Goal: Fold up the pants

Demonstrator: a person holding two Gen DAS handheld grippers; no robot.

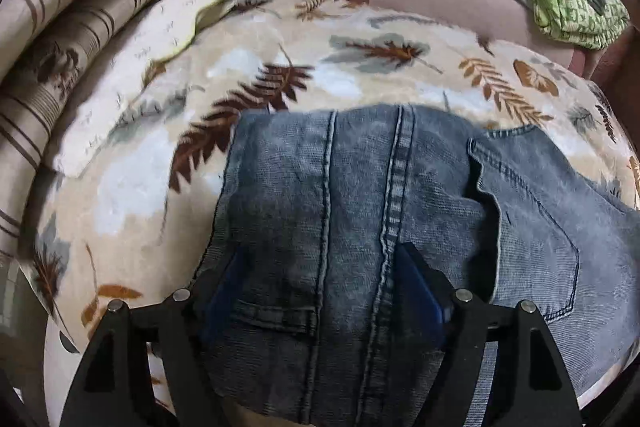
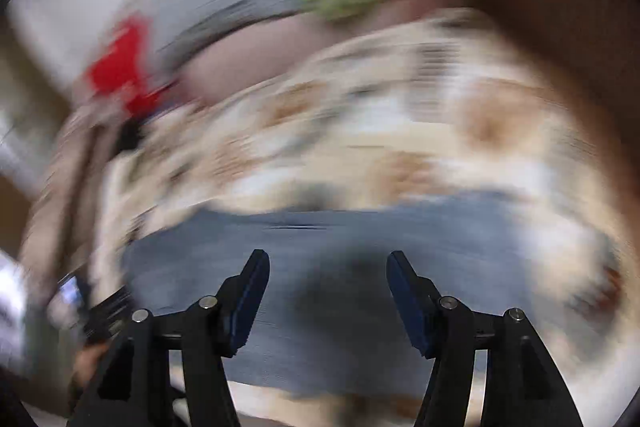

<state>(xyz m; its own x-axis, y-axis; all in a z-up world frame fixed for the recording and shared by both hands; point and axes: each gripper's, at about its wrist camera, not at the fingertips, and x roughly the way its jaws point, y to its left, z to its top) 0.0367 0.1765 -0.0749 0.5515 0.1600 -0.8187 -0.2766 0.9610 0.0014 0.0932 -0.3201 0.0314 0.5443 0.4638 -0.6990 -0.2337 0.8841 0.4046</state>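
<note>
Across the lower half of both frames I see one pair of jeans (image 1: pixel 360 211) on one leaf-print blanket (image 1: pixel 132 187). Denim hides my left gripper's (image 1: pixel 320 291) fingertips, grip unclear. My right gripper (image 2: pixel 328 291) hangs wide, empty, everything blurred.

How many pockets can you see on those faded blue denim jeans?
2. A large patch pocket on the right of the faded blue denim jeans, and a small flat pocket lower left. Others may be hidden underneath.

Leaf-print blanket (image 1: pixel 304 39) carries folded jeans (image 1: pixel 360 195) and cream cloth (image 1: pixel 132 67).
</note>
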